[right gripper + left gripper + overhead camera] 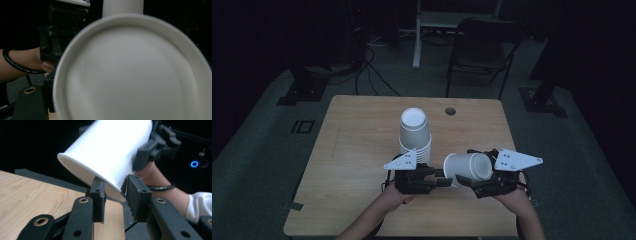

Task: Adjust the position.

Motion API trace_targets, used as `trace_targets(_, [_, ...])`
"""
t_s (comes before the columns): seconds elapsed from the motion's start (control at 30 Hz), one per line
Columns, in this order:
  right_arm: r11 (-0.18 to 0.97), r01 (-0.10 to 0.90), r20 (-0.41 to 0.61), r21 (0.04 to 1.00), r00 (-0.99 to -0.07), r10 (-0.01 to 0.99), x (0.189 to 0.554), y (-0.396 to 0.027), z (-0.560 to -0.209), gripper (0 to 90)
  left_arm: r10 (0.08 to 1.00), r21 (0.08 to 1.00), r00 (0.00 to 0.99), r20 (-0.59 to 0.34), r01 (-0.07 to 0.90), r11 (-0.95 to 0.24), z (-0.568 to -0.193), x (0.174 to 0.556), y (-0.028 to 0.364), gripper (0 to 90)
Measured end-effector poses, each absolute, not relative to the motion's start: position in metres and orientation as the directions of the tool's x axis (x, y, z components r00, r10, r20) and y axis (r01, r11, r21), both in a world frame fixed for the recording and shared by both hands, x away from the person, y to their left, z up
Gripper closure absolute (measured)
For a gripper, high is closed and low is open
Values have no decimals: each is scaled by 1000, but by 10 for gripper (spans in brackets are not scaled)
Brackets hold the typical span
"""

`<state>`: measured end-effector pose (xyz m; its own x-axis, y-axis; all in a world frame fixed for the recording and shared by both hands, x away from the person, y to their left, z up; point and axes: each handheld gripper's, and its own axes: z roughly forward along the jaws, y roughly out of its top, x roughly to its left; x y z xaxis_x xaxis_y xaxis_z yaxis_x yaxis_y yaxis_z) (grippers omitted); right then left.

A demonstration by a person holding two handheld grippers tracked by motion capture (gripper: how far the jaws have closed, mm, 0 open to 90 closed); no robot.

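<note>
A white paper cup [467, 167] lies on its side in the air between both grippers, just above the table's near half. My right gripper [469, 167] is shut on its narrow base end; in the right gripper view the round base [132, 70] is close up and one black finger [30, 100] shows at lower left. My left gripper [113, 190] has the cup's wide rim [107, 152] between its jaws, and both pads touch it. A stack of upturned white cups [414, 132] stands behind the grippers at mid-table.
The wooden table [352, 150] has a round cable hole [450, 111] near its far edge. Beyond it on the dark floor stand a folding chair [484, 50], a white post [417, 35] and cables.
</note>
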<state>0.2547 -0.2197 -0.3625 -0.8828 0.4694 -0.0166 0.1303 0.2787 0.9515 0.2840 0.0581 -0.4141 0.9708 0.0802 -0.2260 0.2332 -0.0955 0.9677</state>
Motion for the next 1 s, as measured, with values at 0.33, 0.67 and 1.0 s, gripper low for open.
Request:
trace_targets(0.33, [259,138,3,956,-888,459,256,-223,-366,184,19,958,960,-278,278,-64,-412,287,64,855])
trace_targets(0.67, [265,191,69,945,-909,411,261,-227,-372,157,10,960,966,-257,256,-112,-407,284,63,874])
trace_targets(1.0, [345,229,61,910,-899,435,261,-227,-388,158,61,950,968,-243,250,-188,-403,284,57,874])
